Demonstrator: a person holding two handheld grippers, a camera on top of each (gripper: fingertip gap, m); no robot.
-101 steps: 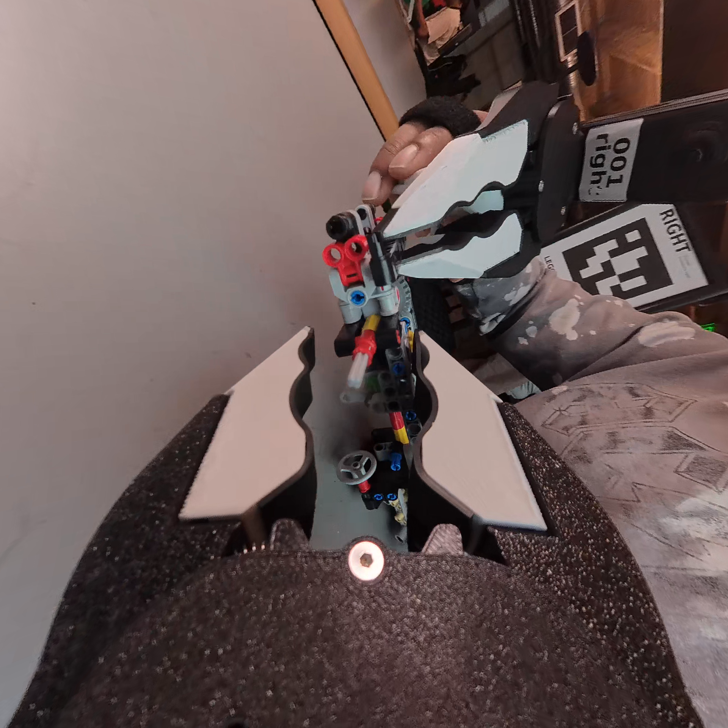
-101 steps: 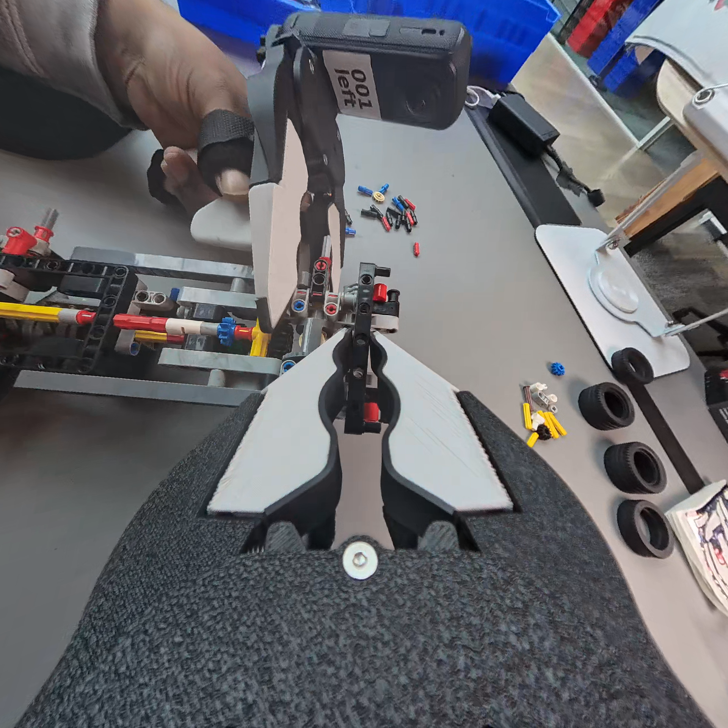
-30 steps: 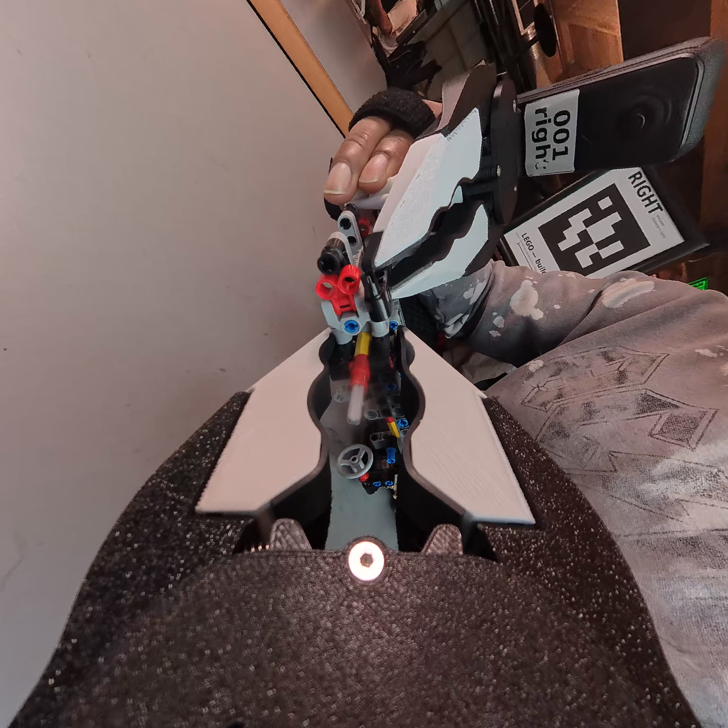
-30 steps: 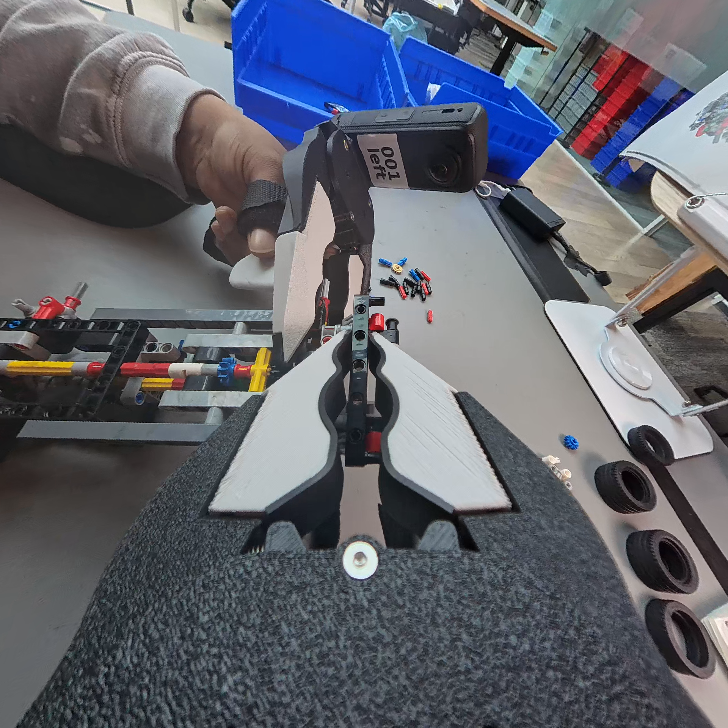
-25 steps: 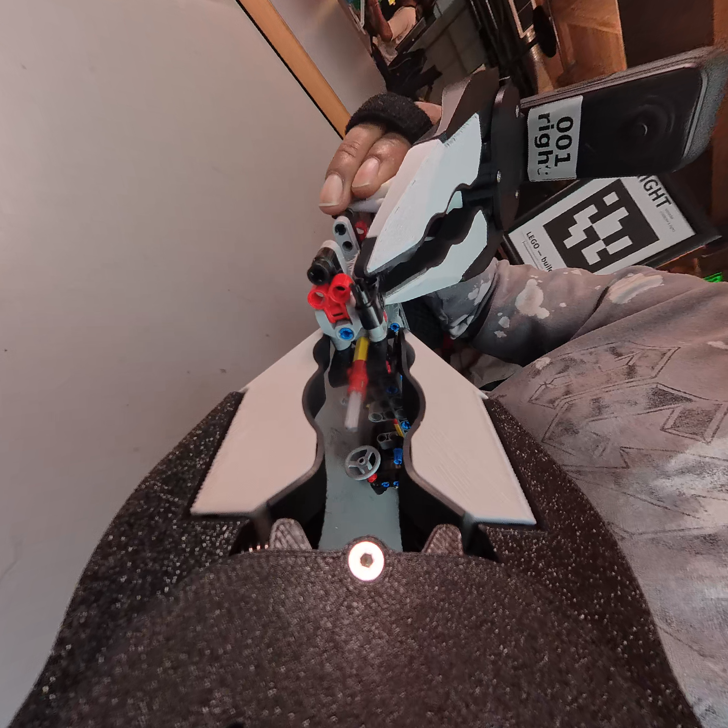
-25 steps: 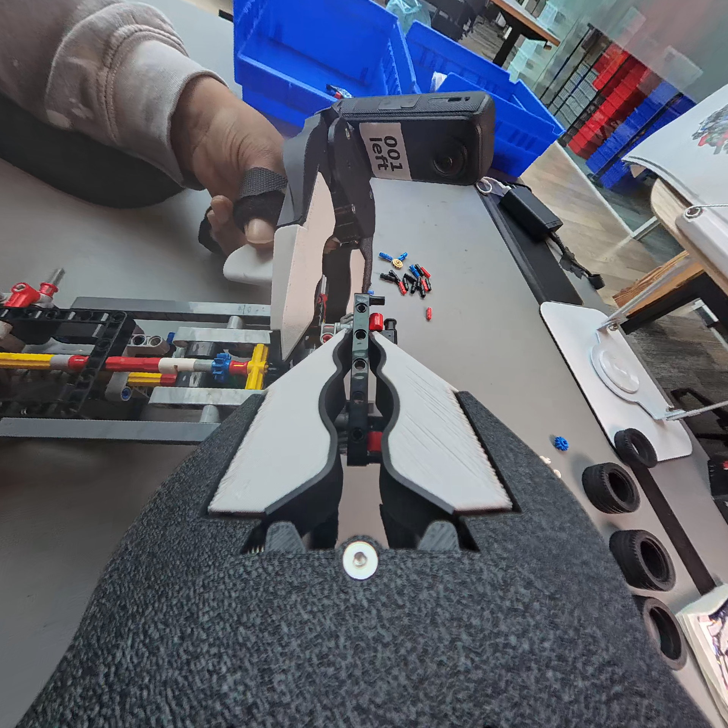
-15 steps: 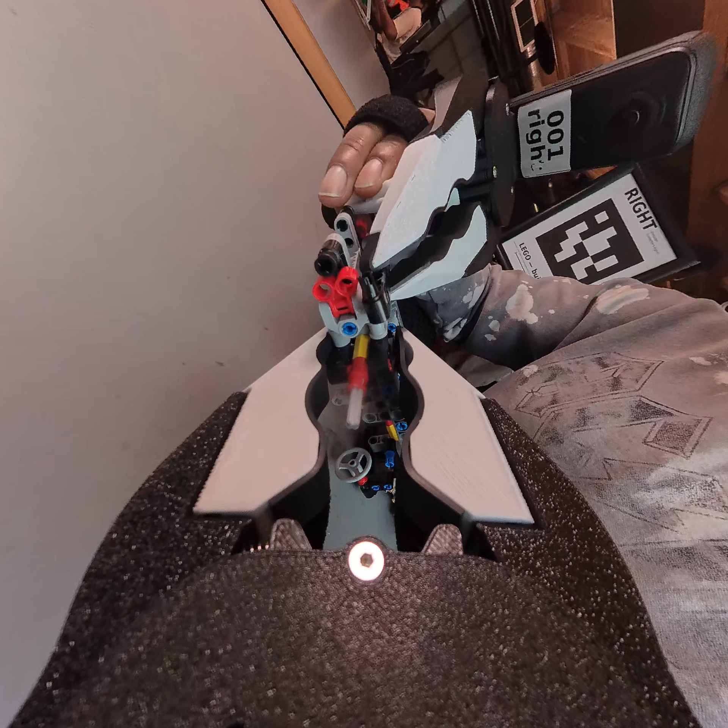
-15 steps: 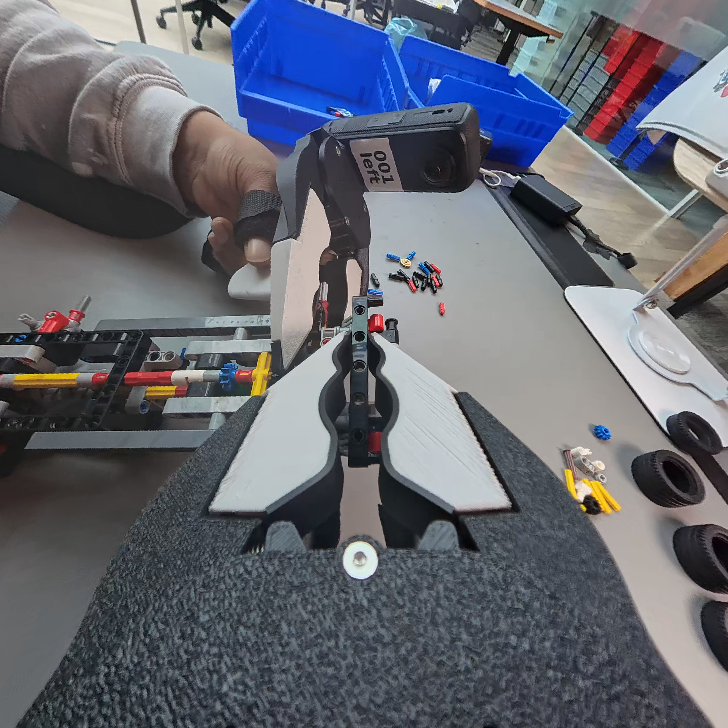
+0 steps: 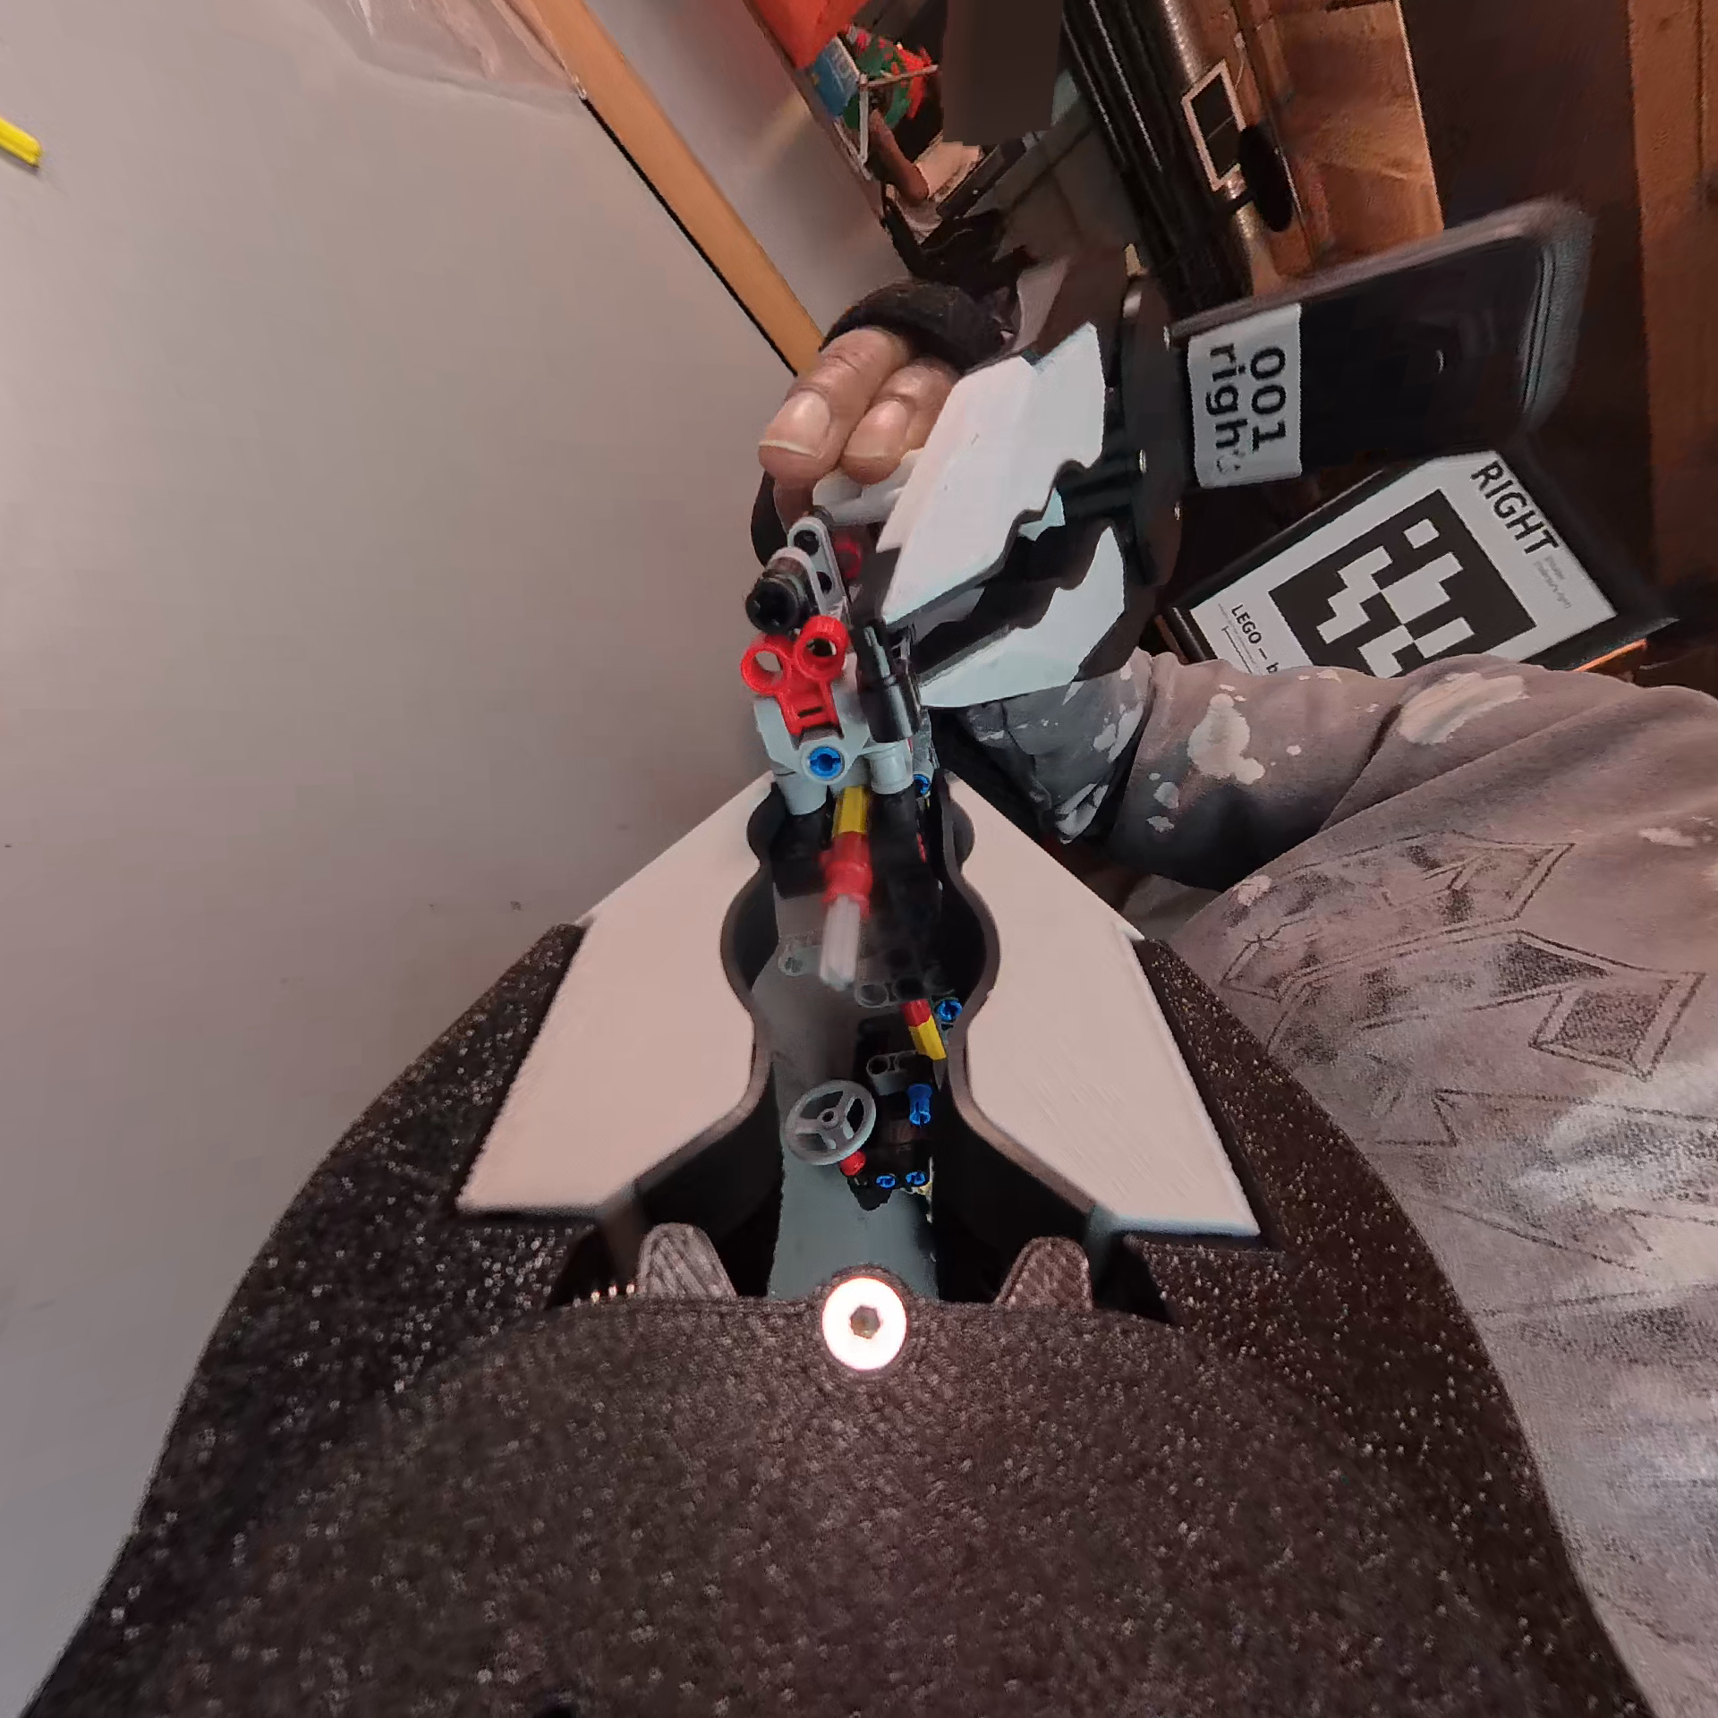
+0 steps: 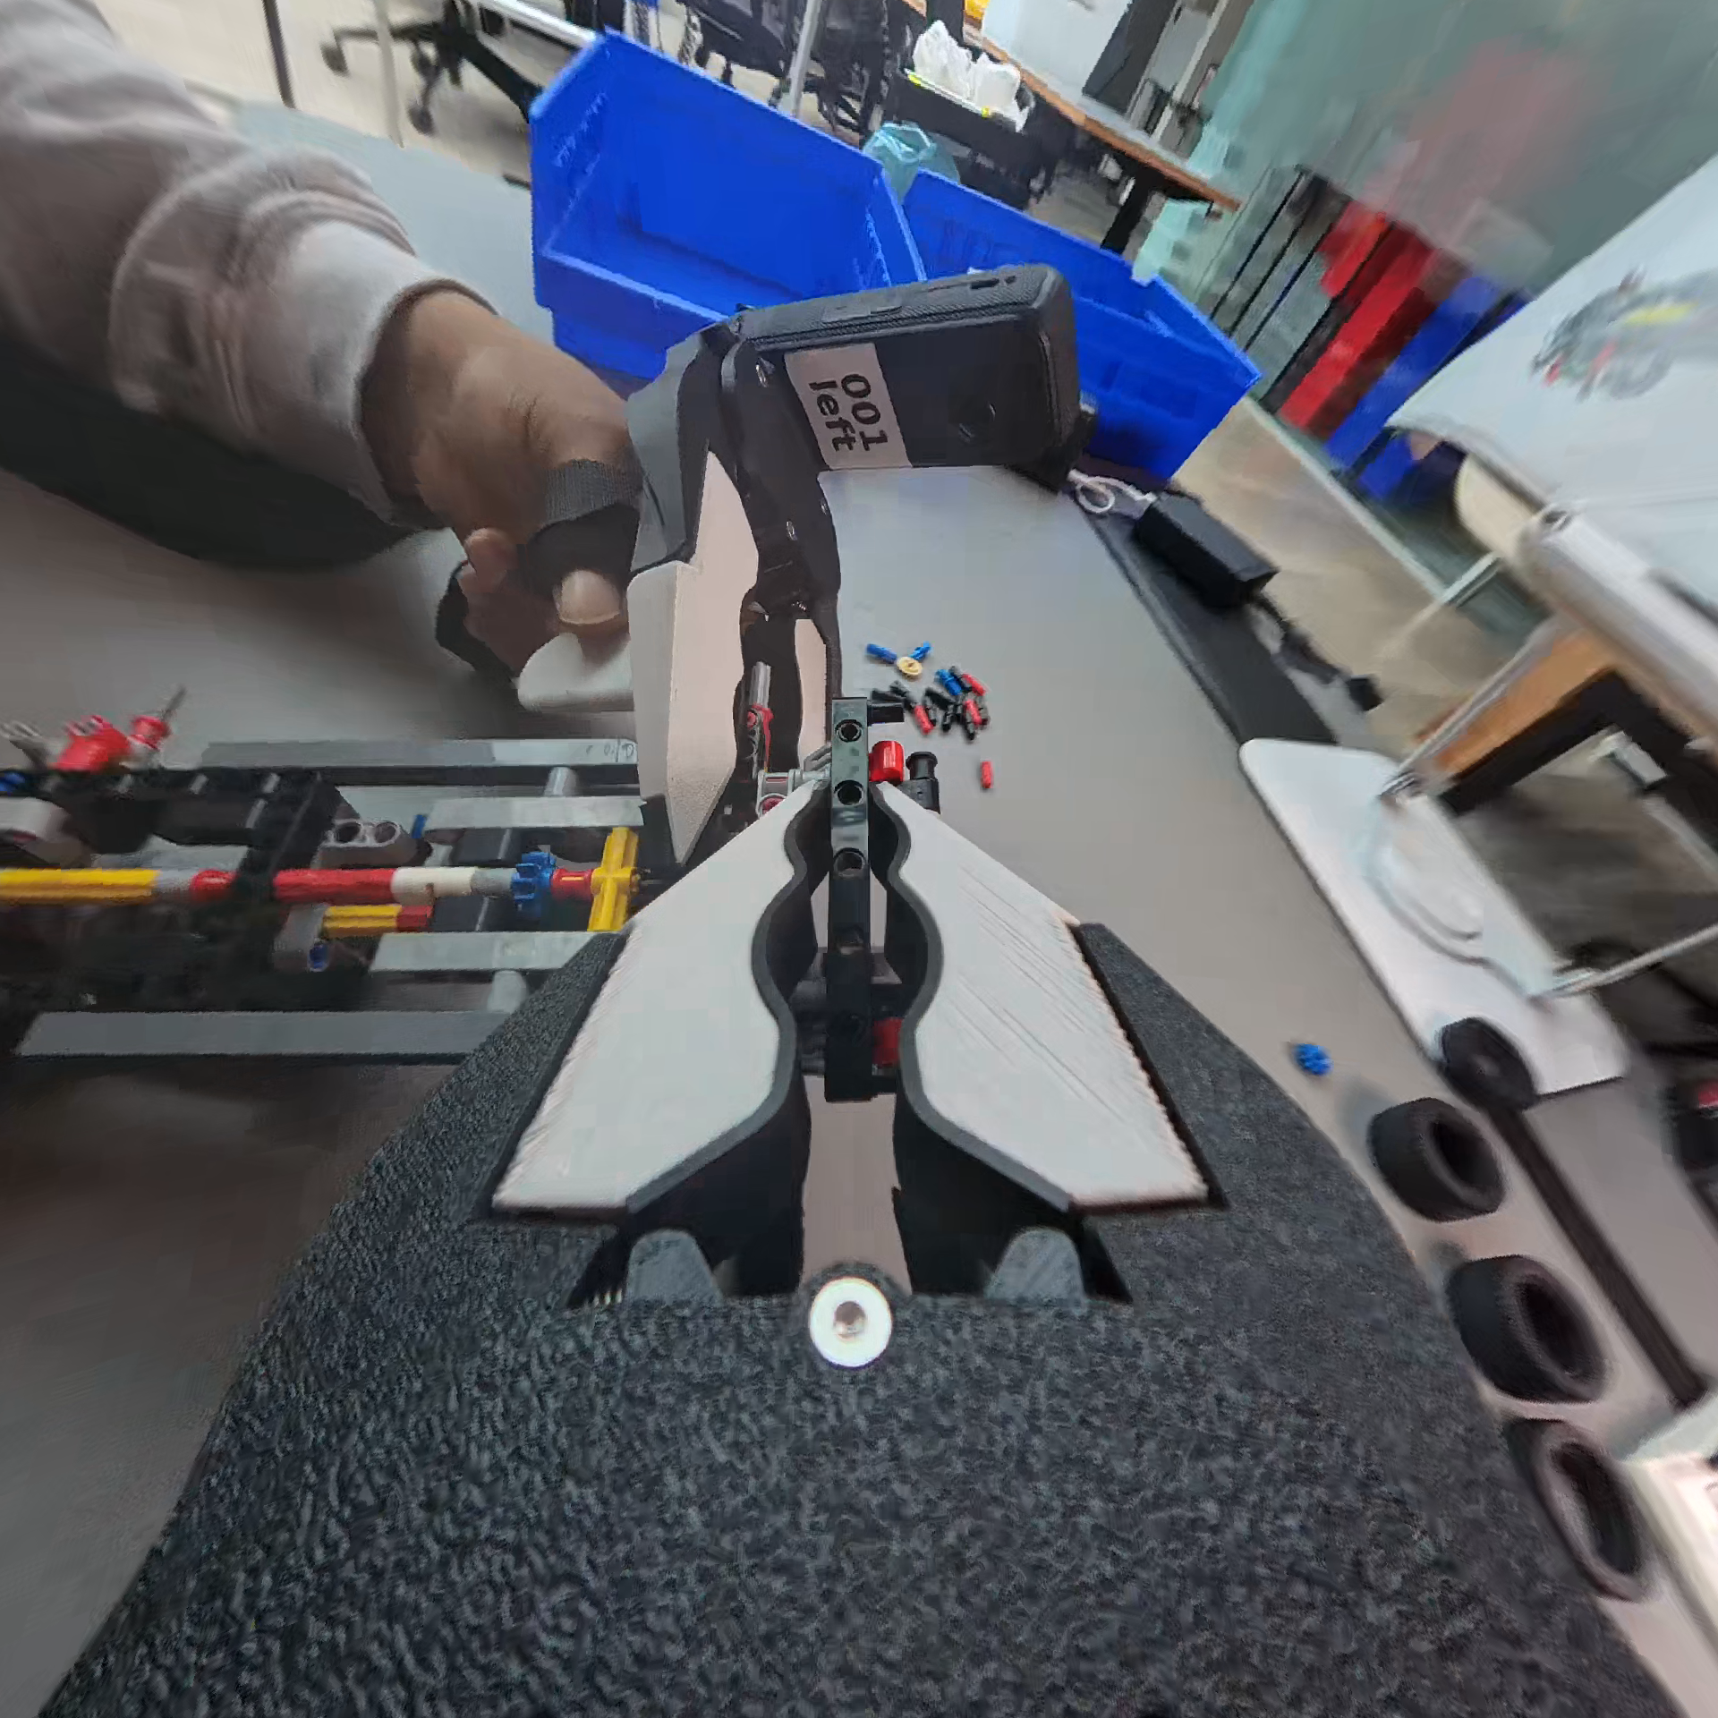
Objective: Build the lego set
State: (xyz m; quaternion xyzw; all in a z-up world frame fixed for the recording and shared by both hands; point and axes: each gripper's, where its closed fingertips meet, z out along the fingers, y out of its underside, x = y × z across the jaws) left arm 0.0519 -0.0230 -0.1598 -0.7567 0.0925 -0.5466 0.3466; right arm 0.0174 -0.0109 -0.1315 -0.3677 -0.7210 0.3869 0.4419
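The long lego chassis (image 10: pixel 325 883), grey and black with yellow and red axles, lies on the grey table (image 10: pixel 1069 595). My left gripper (image 9: pixel 860 804) is shut around its front end (image 9: pixel 809 734), where red and grey connectors stick out beyond the fingertips. It also shows in the right wrist view (image 10: pixel 707 725), coming down from above. My right gripper (image 10: pixel 848 804) is shut on a black beam with holes (image 10: pixel 848 892) and holds it upright against that front end. In the left wrist view the right gripper (image 9: pixel 906 641) meets the chassis from the upper right.
Loose small pins (image 10: pixel 930 697) lie past the chassis. Three black tyres (image 10: pixel 1436 1157) line the right side near a tiny blue gear (image 10: pixel 1309 1055). A white stand base (image 10: pixel 1348 883), a black power adapter (image 10: pixel 1199 548) and blue bins (image 10: pixel 707 214) stand farther off. Across from one pair of fingers to the other is roughly 4 centimeters. From either gripper's tips it is about 25 centimeters to the tiny blue gear (image 10: pixel 1309 1055).
My left gripper, wide open 3.4 s ago, has closed around the chassis front. My right gripper keeps the black beam at the front end; both views have shifted slightly.
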